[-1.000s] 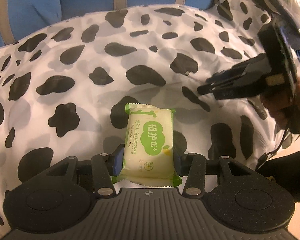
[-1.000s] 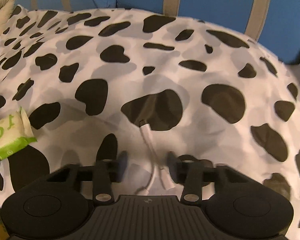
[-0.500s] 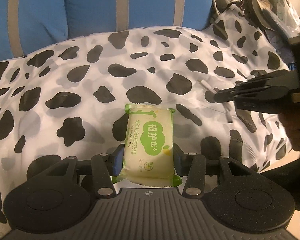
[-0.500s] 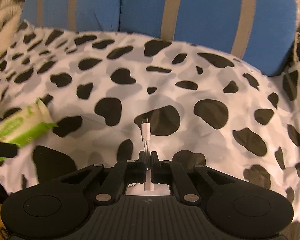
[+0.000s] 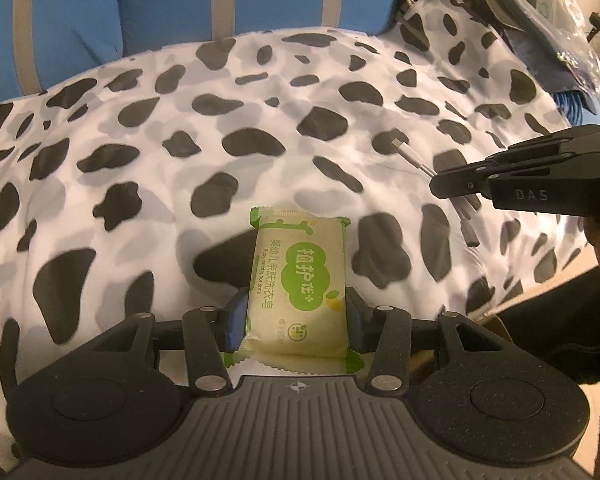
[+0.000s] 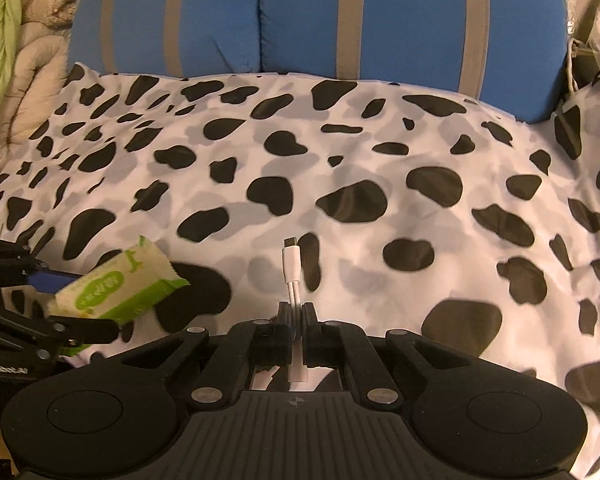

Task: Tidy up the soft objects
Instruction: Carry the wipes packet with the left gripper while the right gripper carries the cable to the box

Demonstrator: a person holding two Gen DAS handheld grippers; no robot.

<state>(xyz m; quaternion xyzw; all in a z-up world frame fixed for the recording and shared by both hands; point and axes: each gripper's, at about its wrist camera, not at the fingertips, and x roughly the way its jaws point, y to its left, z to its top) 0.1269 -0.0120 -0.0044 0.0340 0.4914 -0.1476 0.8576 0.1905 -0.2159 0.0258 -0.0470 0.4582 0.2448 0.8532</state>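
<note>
My left gripper is shut on a pale green packet of laundry soap, held above the cow-print blanket. The same soap packet shows at the lower left of the right wrist view, clamped in the left gripper. My right gripper is shut on a short white adapter cable, whose plug end sticks forward and whose other end hangs behind the pads. In the left wrist view the right gripper comes in from the right with the adapter cable pinched in it.
A blue cushion with grey stripes lies behind the blanket. A beige quilt and a light green cloth are bunched at the far left. Dark clutter and plastic bags pile up at the blanket's right end.
My right gripper closed on the white cable and lifted it off the blanket. Both grippers have pulled back and up, so more of the blue cushion shows. The soap stays gripped.
</note>
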